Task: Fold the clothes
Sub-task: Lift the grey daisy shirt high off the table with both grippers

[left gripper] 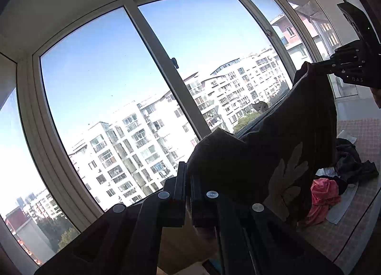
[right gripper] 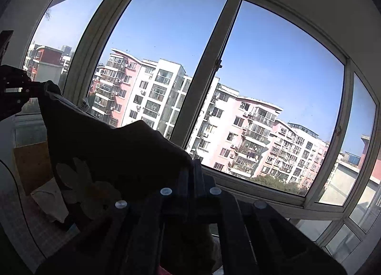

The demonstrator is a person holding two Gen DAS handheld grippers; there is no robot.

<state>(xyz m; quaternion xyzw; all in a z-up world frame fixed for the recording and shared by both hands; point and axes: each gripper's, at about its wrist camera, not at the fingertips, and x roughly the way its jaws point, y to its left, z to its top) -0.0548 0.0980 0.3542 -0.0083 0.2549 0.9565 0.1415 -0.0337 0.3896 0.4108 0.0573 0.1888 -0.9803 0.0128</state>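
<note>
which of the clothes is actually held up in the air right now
The dark garment with the pale print, pinched by both grippers. The pink one and the dark grey one lie crumpled below.

A wide sliding window [left gripper: 133, 65] frames pale apartment blocks [right gripper: 250, 137] (pinkish in the right wrist view) under blue sky.

High-rise home: windows [left gripper: 142, 98], laundry [left gripper: 326, 194].

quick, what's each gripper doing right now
Left gripper: shut on one edge of the dark garment, held up in the air.
Right gripper: shut on the garment's other edge, also raised.
</note>
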